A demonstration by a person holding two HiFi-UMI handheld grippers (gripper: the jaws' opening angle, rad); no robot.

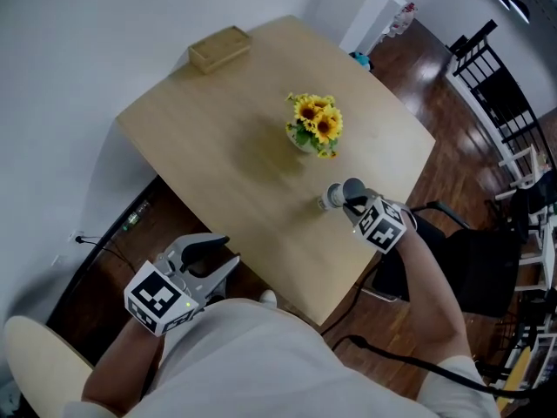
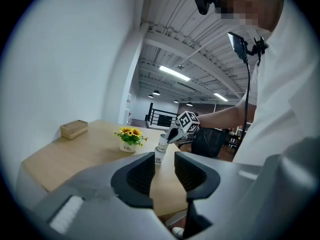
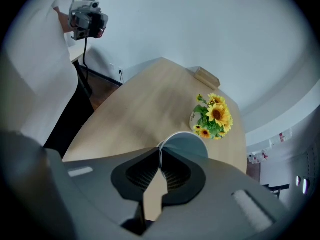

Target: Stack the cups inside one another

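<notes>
The right gripper [image 3: 159, 156] has its 2 jaws pinched together on the thin rim of a white cup [image 3: 186, 143], with one pad inside the wall and one outside. That cup hangs tilted from the jaws, its grey inside turned toward the flower pot [image 1: 313, 127]. It sits on the person's side of the flower pot, near it but apart from it. In the left gripper view a 2nd cup [image 2: 159, 156] stands upright on the table [image 1: 244, 190] directly beneath the held one. Whether the 2 cups touch cannot be told.

The left gripper [image 2: 164, 160] has its jaws apart with nothing between the pads; only the distant cups show through the gap. It is held at the table's near edge, well apart from the flower pot and off to the left of the cups.

A small wooden box [image 1: 219, 48] lies beyond the flower pot, by the table's far corner against the white wall
</notes>
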